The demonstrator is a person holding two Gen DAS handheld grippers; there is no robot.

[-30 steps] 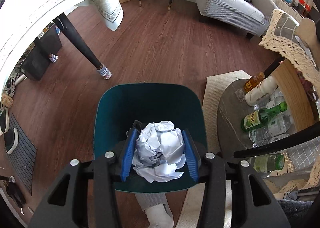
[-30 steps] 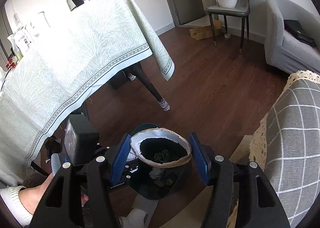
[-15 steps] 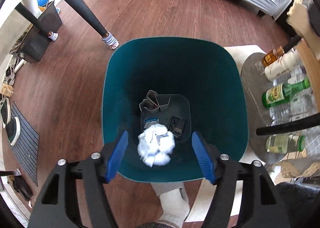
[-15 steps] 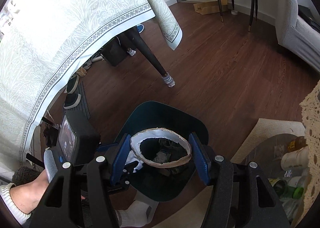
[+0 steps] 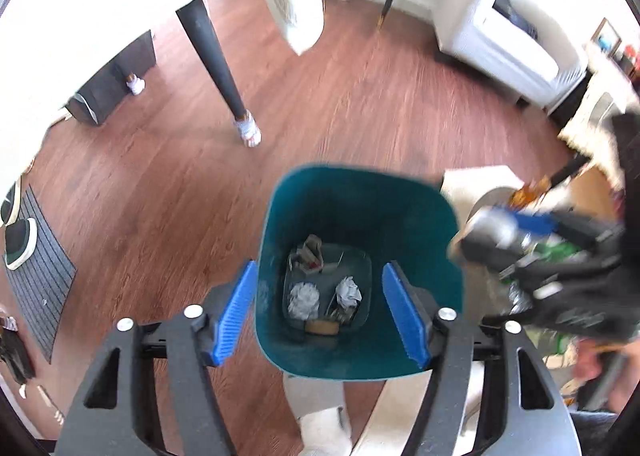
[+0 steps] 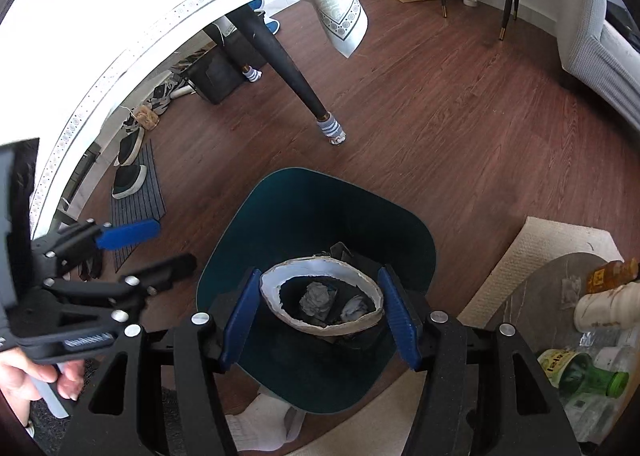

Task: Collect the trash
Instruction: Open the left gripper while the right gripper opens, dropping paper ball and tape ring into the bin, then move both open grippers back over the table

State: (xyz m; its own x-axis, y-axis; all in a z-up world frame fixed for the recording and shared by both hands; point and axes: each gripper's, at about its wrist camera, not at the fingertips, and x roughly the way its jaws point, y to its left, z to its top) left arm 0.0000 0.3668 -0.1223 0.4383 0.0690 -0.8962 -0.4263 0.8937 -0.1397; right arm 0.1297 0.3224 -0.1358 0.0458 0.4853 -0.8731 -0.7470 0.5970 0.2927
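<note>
A teal trash bin [image 5: 360, 352] stands on the wood floor below both grippers; it also shows in the right wrist view [image 6: 320, 215]. Crumpled white paper balls [image 5: 304, 298] and other scraps lie at its bottom. My left gripper [image 5: 322, 314] is open and empty above the bin's near rim. My right gripper [image 6: 320, 316] is shut on a torn paper bowl [image 6: 276, 288], white inside with a hole through its base, held over the bin. The right gripper also shows blurred at the bin's right side in the left wrist view [image 5: 520, 232].
A dining table with a white cloth [image 6: 160, 15] and a dark leg [image 6: 288, 67] stands behind the bin. A low round table [image 6: 532, 296] with bottles [image 6: 580, 372] is on the right. A doormat with shoes [image 6: 132, 179] lies left. A grey sofa [image 6: 600, 47] is far right.
The crumpled paper ball has left my left gripper and dropped to the bin's bottom. The left gripper has lifted back. The right gripper with the bowl has moved over the bin.
</note>
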